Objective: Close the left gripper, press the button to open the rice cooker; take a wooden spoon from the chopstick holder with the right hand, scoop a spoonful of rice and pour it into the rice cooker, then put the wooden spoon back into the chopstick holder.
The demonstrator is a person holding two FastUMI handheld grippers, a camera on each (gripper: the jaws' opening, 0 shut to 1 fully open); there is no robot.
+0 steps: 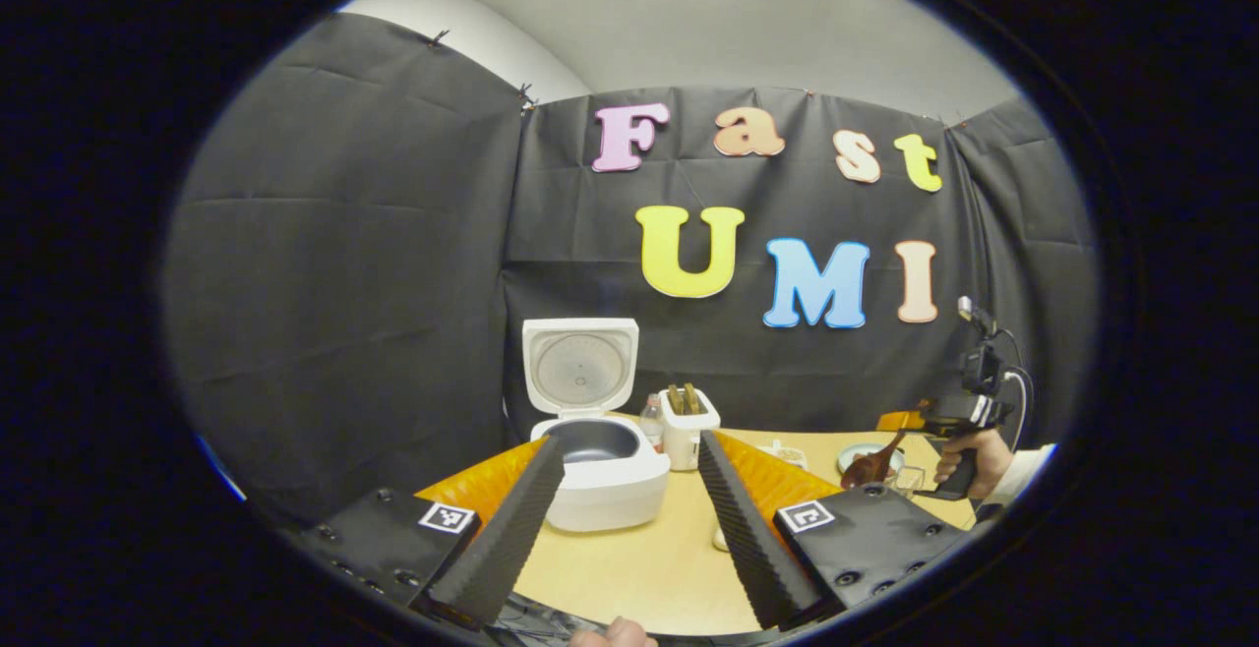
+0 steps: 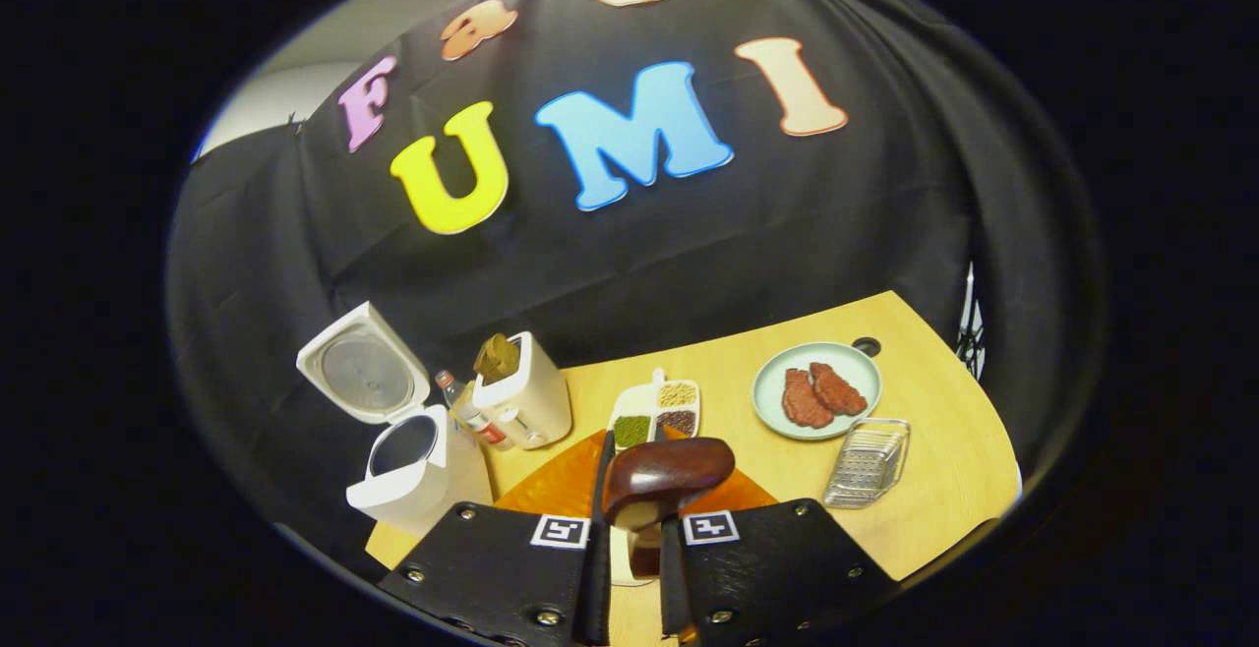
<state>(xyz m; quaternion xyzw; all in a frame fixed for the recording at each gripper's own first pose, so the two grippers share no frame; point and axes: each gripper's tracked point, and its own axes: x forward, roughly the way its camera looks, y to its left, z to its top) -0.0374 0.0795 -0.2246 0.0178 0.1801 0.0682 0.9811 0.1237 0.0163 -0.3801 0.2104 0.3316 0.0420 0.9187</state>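
Right gripper (image 2: 629, 539) clamps wooden spoon (image 2: 667, 478) (cooker (image 1: 602, 465) open)

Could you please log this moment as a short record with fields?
cooker: lid up, pot open
holder: beside cooker, utensils standing in it
left gripper: open, holds nothing
right gripper: shut on spoon
spoon load: cannot tell
plate: two meat pieces, near the table's far edge
tray: grains in compartments

Left hand-held gripper (image 1: 629, 455) open, right hand-held gripper (image 2: 629, 554) clamped.
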